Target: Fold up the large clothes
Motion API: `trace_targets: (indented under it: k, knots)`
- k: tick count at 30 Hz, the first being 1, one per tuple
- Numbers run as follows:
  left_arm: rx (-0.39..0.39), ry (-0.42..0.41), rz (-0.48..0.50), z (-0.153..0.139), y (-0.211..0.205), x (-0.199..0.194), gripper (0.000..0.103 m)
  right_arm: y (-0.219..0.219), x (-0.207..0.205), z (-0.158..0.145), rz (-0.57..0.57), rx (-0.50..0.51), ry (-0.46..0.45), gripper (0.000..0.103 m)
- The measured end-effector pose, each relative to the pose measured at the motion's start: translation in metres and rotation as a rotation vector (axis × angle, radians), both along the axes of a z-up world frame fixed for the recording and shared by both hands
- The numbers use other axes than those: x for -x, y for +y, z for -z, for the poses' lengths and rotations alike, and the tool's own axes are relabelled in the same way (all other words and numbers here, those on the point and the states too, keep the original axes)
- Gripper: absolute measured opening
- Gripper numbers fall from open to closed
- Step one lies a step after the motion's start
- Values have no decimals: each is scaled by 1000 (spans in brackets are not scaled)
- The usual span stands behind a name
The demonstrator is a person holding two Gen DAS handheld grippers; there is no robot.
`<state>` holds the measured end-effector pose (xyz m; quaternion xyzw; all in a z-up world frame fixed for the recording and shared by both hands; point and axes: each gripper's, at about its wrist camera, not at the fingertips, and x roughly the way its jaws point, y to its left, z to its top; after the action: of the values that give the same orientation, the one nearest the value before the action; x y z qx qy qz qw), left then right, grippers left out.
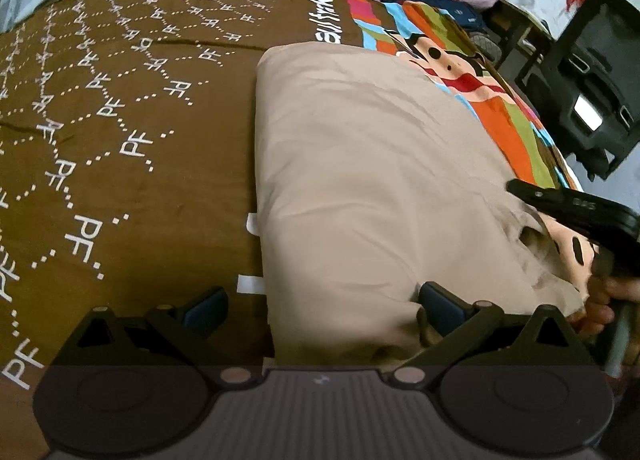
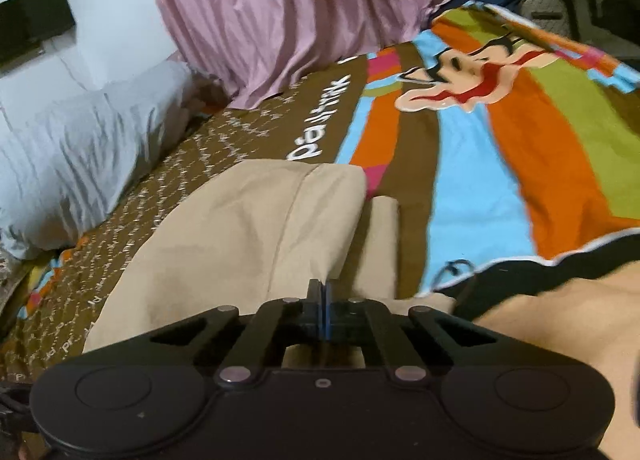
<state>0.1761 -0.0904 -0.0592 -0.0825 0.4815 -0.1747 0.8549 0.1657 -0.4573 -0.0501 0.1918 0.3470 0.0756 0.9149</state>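
So the beige garment is lying partly folded on the bed's brown patterned bedspread, right next to the colourful cartoon print. The left gripper is wide open, one finger on the bedspread and the other on the cloth, while the right gripper is clamped shut on the garment's near edge.

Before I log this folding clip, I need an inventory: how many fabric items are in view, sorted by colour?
Beige garment: 1
Brown patterned bedspread with cartoon print: 1
Pink curtain: 1
Grey-blue pillow: 1
Total: 4
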Motion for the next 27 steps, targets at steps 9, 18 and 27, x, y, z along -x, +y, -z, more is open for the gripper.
trace_targets:
  k: [9,18,27]
  knots:
    - [10,16,4,2,1,-1,103,3,7,18,6,27,78,0]
    - [32,29,-3,5,4,-3,103,-13,6,2,46,0,-67,58]
    - [41,35,-1,6,3,-4,103,-27,-55,42,-44,-229,103,98]
